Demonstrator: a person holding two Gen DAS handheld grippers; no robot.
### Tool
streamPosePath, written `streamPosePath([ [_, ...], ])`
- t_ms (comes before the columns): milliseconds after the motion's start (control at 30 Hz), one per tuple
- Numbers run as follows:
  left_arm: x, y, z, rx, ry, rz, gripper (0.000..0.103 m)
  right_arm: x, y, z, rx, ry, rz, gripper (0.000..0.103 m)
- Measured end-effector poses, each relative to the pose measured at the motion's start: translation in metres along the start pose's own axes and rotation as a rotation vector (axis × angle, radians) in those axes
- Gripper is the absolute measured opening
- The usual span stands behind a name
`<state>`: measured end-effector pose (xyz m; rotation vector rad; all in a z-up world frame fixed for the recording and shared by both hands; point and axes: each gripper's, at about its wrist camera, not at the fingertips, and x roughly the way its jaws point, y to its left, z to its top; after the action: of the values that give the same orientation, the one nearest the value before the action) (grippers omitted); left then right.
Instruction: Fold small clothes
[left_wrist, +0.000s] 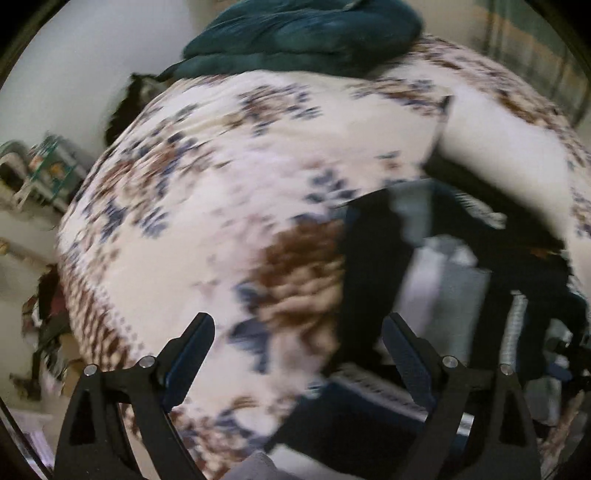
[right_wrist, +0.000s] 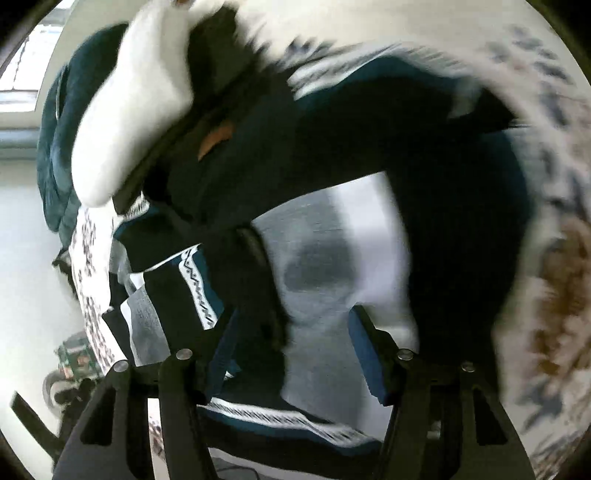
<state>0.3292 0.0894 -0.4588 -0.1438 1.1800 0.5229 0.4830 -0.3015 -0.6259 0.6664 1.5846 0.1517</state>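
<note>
Both grippers are wide apart and hold nothing: the left gripper sits at 6 o'clock over the flowery bedspread, and the right gripper sits over the dark blue and grey garment. That garment looks soft, light and floppy, so I would pinch a trimmed edge. Farther off at 12 o'clock, a white pillow and a teal blanket crowd the bed.

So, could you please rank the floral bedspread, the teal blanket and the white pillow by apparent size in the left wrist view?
1. Floral bedspread, fills most of the view.
2. Teal blanket, cropped by the frame edge.
3. White pillow, partly hidden.
Blanket and pillow look close, so their order is unsure.
</note>
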Motion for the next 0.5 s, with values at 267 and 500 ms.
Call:
streamPosePath([
  [267,0.011,0.011,-0.008,-0.059,0.029,0.039,0.093,0.013,0.042,-0.003,-0.107,-0.055,-0.091,0.006],
  [500,0.015,-0.023,0.014,-0.033,0.014,-0.033,0.093,-0.078,0.02,-0.024,-0.086,-0.195,-0.122,0.005],
])
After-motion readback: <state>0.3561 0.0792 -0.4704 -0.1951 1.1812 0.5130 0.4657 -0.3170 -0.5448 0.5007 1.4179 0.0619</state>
